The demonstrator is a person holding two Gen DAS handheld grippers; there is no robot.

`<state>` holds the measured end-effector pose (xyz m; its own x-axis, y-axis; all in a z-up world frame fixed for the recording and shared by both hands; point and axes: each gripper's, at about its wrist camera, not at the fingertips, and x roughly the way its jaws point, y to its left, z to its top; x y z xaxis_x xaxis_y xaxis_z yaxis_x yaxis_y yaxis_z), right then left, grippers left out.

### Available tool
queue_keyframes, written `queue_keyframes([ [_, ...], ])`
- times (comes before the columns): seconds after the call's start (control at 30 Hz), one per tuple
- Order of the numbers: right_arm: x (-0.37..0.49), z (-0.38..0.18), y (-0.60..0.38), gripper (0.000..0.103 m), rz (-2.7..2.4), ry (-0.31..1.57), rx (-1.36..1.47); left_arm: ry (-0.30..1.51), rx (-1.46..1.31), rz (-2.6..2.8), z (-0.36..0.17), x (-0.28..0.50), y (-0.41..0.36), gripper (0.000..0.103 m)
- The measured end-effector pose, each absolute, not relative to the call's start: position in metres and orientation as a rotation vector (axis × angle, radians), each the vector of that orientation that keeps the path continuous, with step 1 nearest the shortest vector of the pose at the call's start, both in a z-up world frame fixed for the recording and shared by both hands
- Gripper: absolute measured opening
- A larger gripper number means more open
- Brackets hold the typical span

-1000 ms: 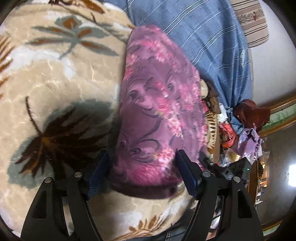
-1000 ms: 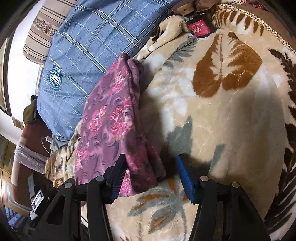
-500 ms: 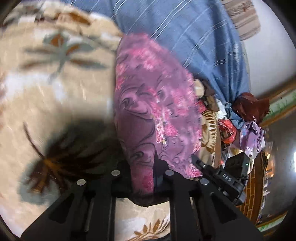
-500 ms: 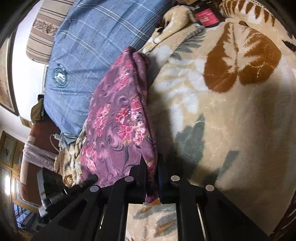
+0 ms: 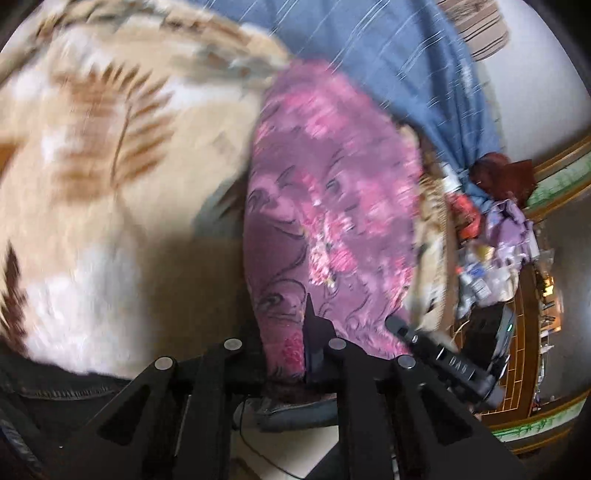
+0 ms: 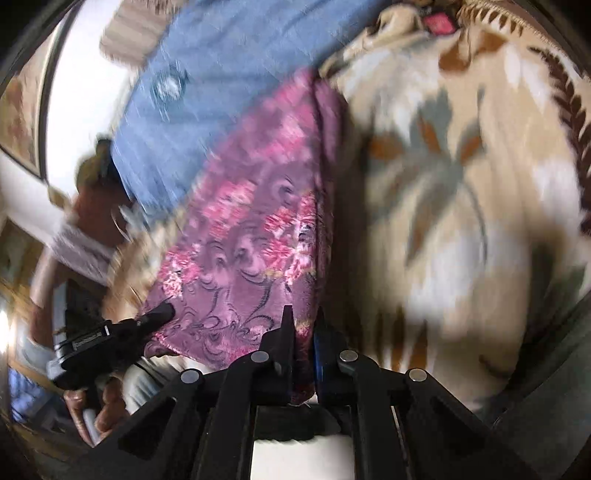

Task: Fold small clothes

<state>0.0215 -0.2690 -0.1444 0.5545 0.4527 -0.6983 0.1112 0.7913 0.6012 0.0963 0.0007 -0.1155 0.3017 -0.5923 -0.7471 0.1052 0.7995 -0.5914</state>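
Observation:
A purple garment with pink flowers (image 5: 332, 206) lies in a long strip on a beige leaf-patterned blanket (image 5: 110, 166). My left gripper (image 5: 288, 350) is shut on its near edge. The garment also shows in the right wrist view (image 6: 258, 221), where my right gripper (image 6: 304, 332) is shut on its other near corner. The right gripper's black body shows in the left wrist view (image 5: 439, 358), and the left gripper's body shows in the right wrist view (image 6: 110, 332). Both views are motion-blurred.
A blue checked cloth (image 5: 406, 62) lies behind the garment, with a striped pillow (image 5: 476, 22) beyond it. Clutter of clothes and small items (image 5: 491, 229) sits at the bed's edge by a wooden frame (image 5: 554, 177). The blanket (image 6: 461, 184) spreads to the right.
Both grippers closed on the garment's near edge from open a second ago. They have since pulled back and lifted, so the garment stretches toward me and the view has swung.

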Motion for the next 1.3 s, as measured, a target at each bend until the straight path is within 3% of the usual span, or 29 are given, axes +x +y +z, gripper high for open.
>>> queue_keyframes([
  [0.07, 0.029, -0.152, -0.27, 0.009, 0.198, 1.012, 0.639, 1.174, -0.503, -0.485, -0.124, 0.096, 0.001, 0.015],
  [0.2, 0.031, -0.147, -0.276, 0.027, 0.166, 1.04, 0.653, 1.16, -0.515, -0.487, -0.116, 0.096, 0.004, 0.022],
  [0.23, 0.026, -0.144, -0.278, 0.029, 0.154, 1.043, 0.647, 1.155, -0.504, -0.491, -0.11, 0.095, 0.006, 0.027],
  [0.3, 0.024, -0.129, -0.281, 0.047, 0.117, 1.03, 0.617, 1.123, -0.514, -0.526, -0.096, 0.09, 0.016, 0.046],
  [0.37, 0.023, -0.106, -0.286, 0.058, 0.11, 0.98, 0.574, 1.038, -0.593, -0.581, -0.078, 0.088, 0.031, 0.069],
  [0.43, 0.026, -0.088, -0.294, 0.066, 0.123, 0.927, 0.556, 1.0, -0.636, -0.599, -0.065, 0.095, 0.041, 0.076],
  [0.5, 0.041, -0.07, -0.302, 0.074, 0.17, 0.875, 0.538, 0.996, -0.647, -0.58, -0.058, 0.114, 0.043, 0.077],
  [0.73, 0.156, -0.056, -0.324, 0.076, 0.231, 0.864, 0.58, 1.048, -0.613, -0.521, -0.067, 0.214, 0.024, 0.077],
  [0.9, 0.22, -0.09, -0.337, 0.075, 0.257, 0.916, 0.646, 1.134, -0.62, -0.568, -0.103, 0.272, 0.004, 0.077],
  [1.03, 0.225, -0.12, -0.337, 0.069, 0.311, 0.905, 0.676, 1.118, -0.702, -0.638, -0.13, 0.278, 0.002, 0.077],
  [1.13, 0.227, -0.119, -0.339, 0.049, 0.358, 0.904, 0.688, 1.097, -0.775, -0.695, -0.127, 0.279, 0.002, 0.066],
  [1.23, 0.232, -0.13, -0.337, 0.043, 0.366, 0.935, 0.713, 1.086, -0.75, -0.689, -0.125, 0.28, -0.008, 0.066],
  [1.3, 0.235, -0.133, -0.333, 0.043, 0.35, 0.939, 0.692, 1.071, -0.713, -0.668, -0.127, 0.281, -0.013, 0.053],
])
